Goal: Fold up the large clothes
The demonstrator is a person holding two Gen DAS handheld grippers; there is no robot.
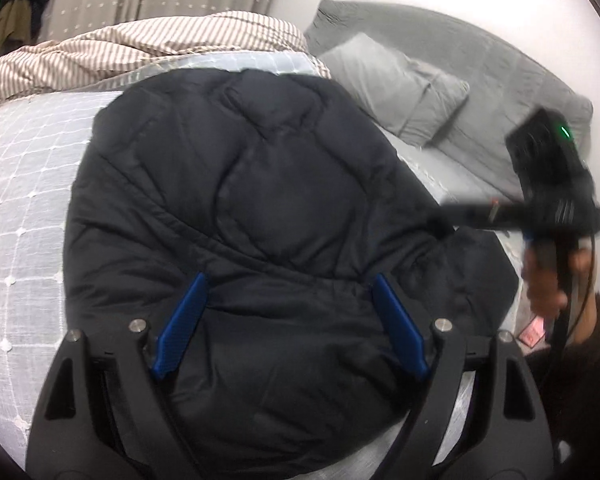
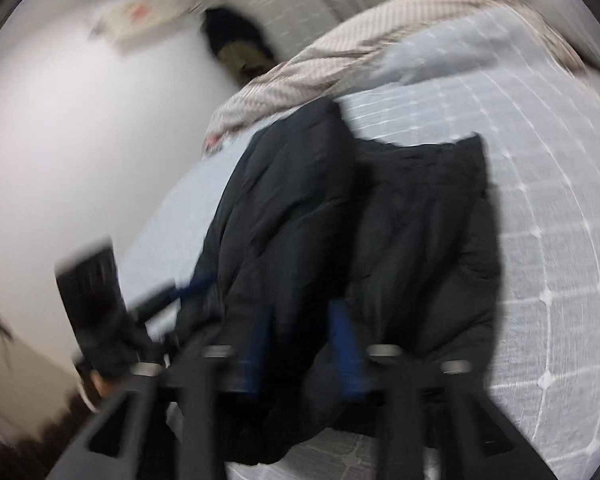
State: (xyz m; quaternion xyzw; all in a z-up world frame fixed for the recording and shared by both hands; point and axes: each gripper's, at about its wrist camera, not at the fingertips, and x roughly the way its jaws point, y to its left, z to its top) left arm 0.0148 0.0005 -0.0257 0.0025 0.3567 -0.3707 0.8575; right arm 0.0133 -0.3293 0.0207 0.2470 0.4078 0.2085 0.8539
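Observation:
A black puffer jacket (image 1: 252, 200) lies bunched on a bed with a pale grid-patterned cover (image 1: 24, 184). My left gripper (image 1: 288, 292) is open just above its near part, blue fingers (image 1: 184, 320) spread wide, holding nothing. My right gripper shows at the right of the left wrist view, its fingertips at the jacket's right edge (image 1: 444, 220). In the blurred right wrist view my right gripper (image 2: 304, 320) has its blue fingers (image 2: 346, 344) partly closed with a fold of the jacket (image 2: 420, 232) between them; whether they pinch it is unclear.
A striped beige duvet (image 1: 140, 48) is heaped at the far side of the bed. Grey pillows (image 1: 392, 84) lie against the white wall at the head. The left gripper's body (image 2: 96, 304) shows at lower left in the right wrist view.

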